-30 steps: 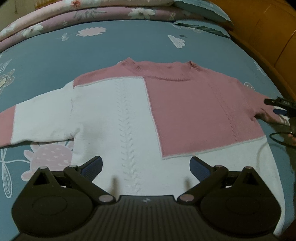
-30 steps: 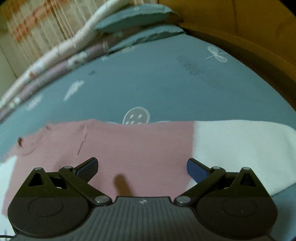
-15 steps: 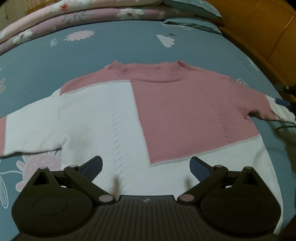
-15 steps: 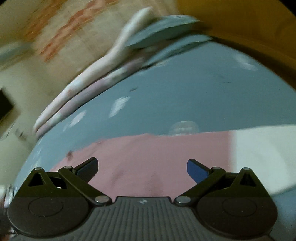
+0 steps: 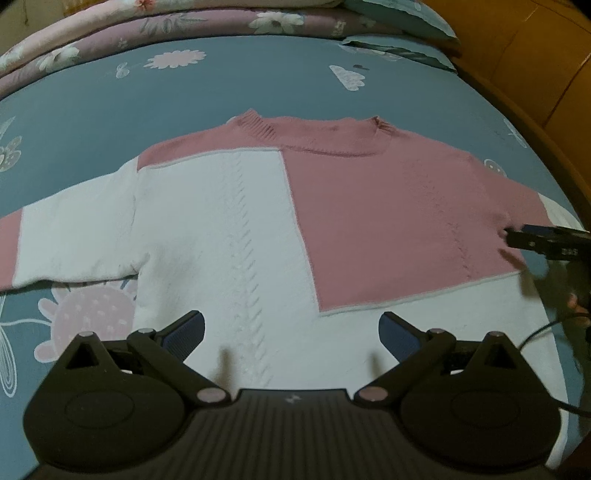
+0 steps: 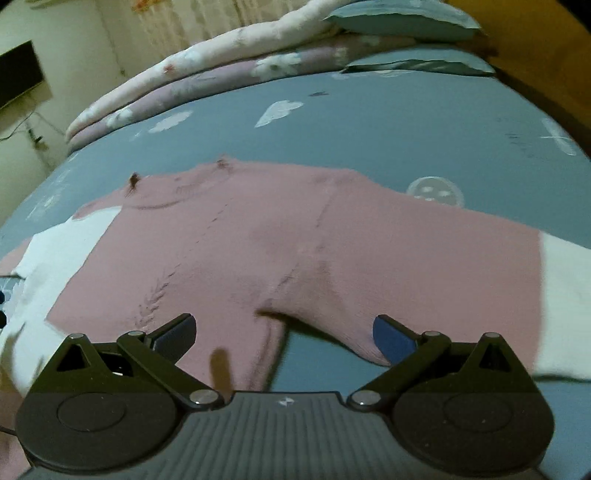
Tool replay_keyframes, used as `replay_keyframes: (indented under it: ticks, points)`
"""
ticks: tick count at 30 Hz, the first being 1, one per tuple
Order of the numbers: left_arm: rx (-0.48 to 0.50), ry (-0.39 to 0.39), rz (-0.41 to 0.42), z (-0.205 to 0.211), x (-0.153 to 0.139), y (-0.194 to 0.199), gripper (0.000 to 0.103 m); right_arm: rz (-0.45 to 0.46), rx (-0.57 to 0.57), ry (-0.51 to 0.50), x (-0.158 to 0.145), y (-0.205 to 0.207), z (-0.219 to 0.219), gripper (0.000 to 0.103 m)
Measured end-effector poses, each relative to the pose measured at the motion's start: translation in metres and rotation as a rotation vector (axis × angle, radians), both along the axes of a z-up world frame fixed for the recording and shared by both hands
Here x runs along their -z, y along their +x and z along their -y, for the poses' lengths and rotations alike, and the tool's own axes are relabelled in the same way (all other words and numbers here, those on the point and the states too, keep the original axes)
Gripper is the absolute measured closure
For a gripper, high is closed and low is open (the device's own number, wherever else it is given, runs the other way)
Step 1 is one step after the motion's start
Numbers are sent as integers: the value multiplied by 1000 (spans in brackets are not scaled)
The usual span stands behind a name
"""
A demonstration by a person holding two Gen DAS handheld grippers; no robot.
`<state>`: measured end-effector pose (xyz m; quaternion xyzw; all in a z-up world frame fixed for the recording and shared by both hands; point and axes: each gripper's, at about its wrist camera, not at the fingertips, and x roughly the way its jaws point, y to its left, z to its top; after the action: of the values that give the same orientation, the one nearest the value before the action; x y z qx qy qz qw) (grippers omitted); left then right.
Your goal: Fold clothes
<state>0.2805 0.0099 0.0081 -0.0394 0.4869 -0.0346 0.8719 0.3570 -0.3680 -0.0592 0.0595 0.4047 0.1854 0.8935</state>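
A pink and white knit sweater [image 5: 295, 221] lies flat, face up, on the blue bed sheet [image 5: 221, 81], both sleeves spread out. My left gripper [image 5: 291, 332] is open and empty, just above the white hem. My right gripper [image 6: 284, 334] is open and empty over the underarm of the pink sleeve [image 6: 424, 266]; the sleeve's white cuff [image 6: 565, 302] lies to the right. The right gripper also shows in the left wrist view [image 5: 546, 242] at the sleeve's edge.
Folded floral quilts [image 5: 184, 22] and pillows [image 6: 399, 18] lie along the far side of the bed. A wooden bed frame [image 5: 535, 74] runs along the right. A cable [image 5: 543, 332] trails by the right gripper.
The right gripper has swung left and down, from the sleeve's middle to its underarm. The left gripper has pulled back slightly, staying over the hem. Both stayed open.
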Motion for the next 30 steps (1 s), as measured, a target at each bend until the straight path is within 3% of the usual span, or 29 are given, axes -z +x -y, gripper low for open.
replay_keyframes:
  ticks: [2, 7, 11, 15, 18, 21, 24, 30]
  points:
    - [-1, -4, 2, -1, 1, 2, 3, 6, 39, -2, -9, -3, 3, 0]
    - [38, -12, 22, 8, -3, 7, 3, 83, -16, 86, -27, 9, -18, 0]
    - [52, -8, 19, 11, -3, 9, 3, 47, -63, 89, -13, 23, -40, 0]
    - [35, -7, 3, 6, 2, 10, 3, -14, -46, 1, 5, 16, -36, 0]
    - [21, -5, -7, 2, 5, 13, 3, -15, -62, 35, -8, 4, -17, 0]
    - [22, -8, -2, 3, 5, 18, 3, 47, 3, 27, -26, 4, 10, 0]
    - [43, -12, 4, 9, 4, 22, 3, 49, 147, 21, -29, 17, 45, 0]
    - [70, -20, -17, 15, 10, 25, 3, -41, 267, 0, -2, 32, 79, 0]
